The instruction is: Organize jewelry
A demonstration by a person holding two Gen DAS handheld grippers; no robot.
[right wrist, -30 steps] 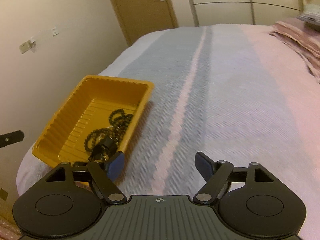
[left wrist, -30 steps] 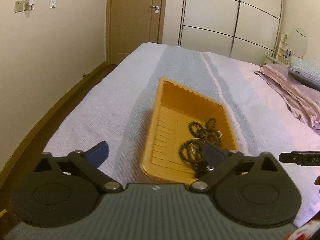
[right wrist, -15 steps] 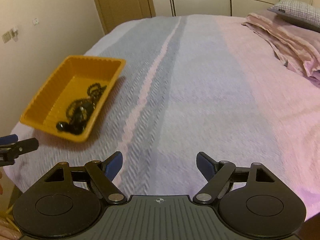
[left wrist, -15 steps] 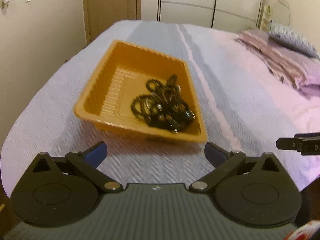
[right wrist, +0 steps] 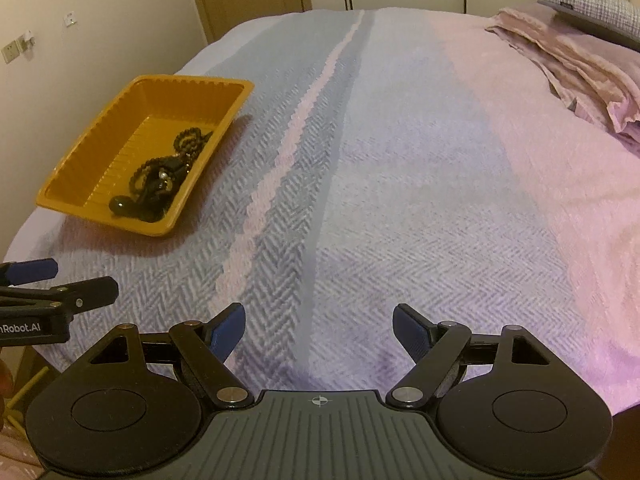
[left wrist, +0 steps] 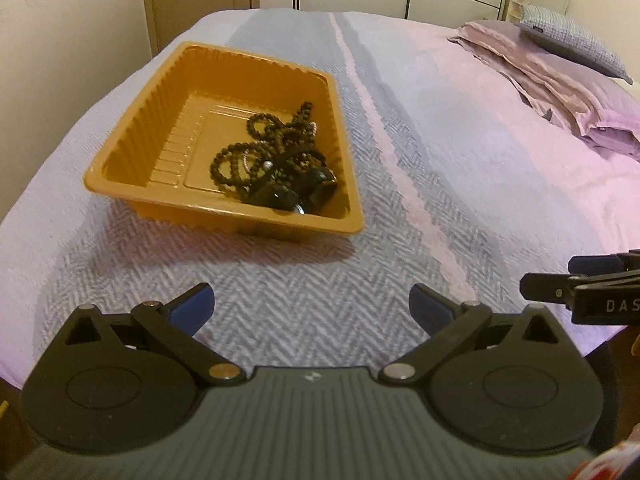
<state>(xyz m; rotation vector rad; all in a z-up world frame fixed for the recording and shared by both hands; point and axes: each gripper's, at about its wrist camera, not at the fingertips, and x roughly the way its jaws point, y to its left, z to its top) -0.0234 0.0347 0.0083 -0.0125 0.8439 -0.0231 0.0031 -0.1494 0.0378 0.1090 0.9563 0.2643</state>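
Left wrist view looks down over the left claw (left wrist: 311, 304), whose blue pads stand wide apart with only bedspread between them; it holds nothing. Beyond the claw, an orange tray (left wrist: 152, 120) sits on the bed (left wrist: 440, 168), and it serves as the landmark. Inside the tray, heaped toward its near right corner, lies the jewelry (left wrist: 272, 160): dark bead strands tangled together, with a couple of glossy black pieces at the near end (what those are I cannot tell). The tray's far left part is bare ribbed plastic.

Right wrist view shows the right claw (right wrist: 318, 330) likewise spread wide and empty, hovering over a patch of herringbone bedspread well to the right of the tray (right wrist: 100, 132). The jewelry (right wrist: 160, 176) shows there too, along the tray's right wall. The left claw's tip (right wrist: 60, 292) enters that view at the left edge, nearer than the tray and clear of it.

Far right of the tray, at the head of the bed, lie a folded pink blanket (left wrist: 560, 92) and a checked pillow (left wrist: 576, 40).
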